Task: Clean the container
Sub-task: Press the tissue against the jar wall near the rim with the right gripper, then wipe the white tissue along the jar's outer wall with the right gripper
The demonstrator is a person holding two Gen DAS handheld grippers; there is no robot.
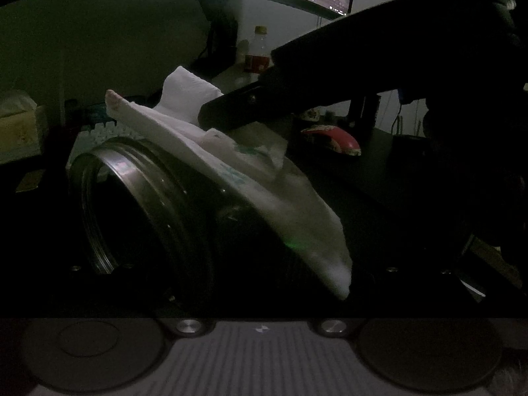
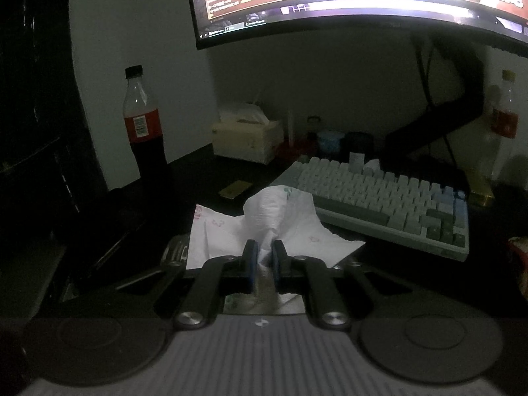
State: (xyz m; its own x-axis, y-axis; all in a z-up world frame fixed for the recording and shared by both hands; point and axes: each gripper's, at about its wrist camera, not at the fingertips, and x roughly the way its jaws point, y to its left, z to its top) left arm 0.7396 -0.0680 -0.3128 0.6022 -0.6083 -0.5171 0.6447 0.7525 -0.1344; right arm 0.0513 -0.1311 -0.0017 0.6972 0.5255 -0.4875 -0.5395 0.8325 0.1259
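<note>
Dim bench [image 2: 198, 178]: our right gripper [image 2: 263, 257] has its jaws clamped on the tissue [image 2: 283, 217] over the jar [image 1: 138, 198] lying near; left jaws unseen. Thin tissue may tear or slip.

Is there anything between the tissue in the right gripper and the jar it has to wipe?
Nothing visible. The tissue, pinched in the right gripper, already drapes over the side of the jar, which lies tilted with its open mouth facing left in the left wrist view.
</note>
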